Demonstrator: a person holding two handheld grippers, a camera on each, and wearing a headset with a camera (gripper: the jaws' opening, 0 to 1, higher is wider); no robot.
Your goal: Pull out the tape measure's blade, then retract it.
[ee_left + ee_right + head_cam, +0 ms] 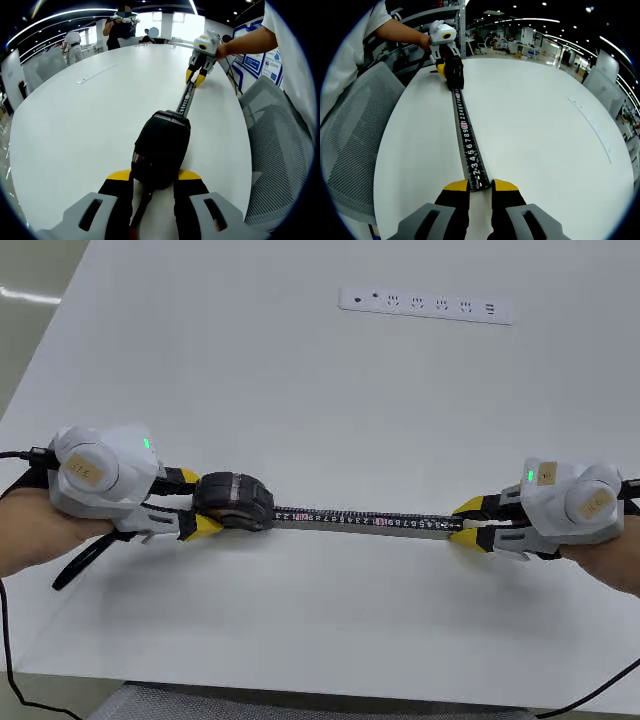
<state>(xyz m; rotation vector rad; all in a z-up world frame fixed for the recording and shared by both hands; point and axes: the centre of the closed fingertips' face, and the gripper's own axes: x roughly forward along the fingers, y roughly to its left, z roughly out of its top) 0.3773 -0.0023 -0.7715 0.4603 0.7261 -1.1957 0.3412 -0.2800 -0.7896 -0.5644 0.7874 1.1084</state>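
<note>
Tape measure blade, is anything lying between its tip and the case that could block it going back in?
Nothing visible does. The blade runs straight over the table from the right gripper, shut on its tip, to the case in the left gripper. The power strip lies far off toward the table's back edge.

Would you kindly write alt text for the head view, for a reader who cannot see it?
Over a white table, the left gripper is shut on a black rounded tape measure case while the right gripper pinches the end of its dark numbered blade, drawn out straight between them. A long white power strip lies farther back.
</note>
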